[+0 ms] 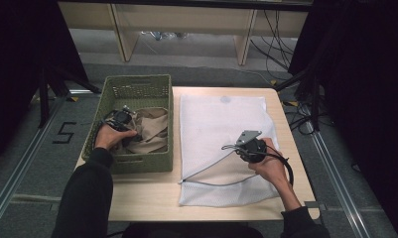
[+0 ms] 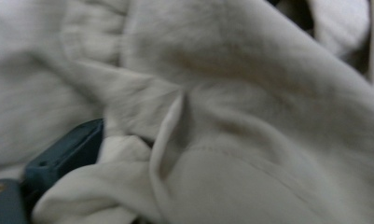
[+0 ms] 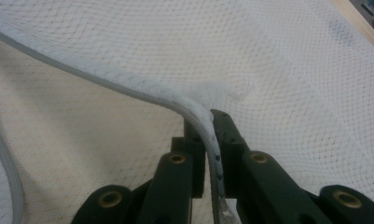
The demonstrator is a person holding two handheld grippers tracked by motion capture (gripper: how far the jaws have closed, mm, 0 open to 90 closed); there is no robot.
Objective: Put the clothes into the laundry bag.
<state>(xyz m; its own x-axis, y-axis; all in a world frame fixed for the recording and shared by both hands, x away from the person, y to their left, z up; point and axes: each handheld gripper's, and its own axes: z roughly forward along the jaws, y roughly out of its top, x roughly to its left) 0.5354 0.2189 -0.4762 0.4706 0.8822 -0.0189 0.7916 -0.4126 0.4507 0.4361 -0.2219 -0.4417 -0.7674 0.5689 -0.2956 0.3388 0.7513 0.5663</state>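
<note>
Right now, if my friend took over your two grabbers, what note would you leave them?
Right gripper: shut on the zipper edge of the white mesh laundry bag, holding its mouth lifted open on the table.
Left gripper: down in the green basket, jaws open, pushed into the beige clothes; nothing pinched yet.
Done: bag mouth opened.
Left: grab the clothes, lift them out of the basket, put them into the bag.
</note>
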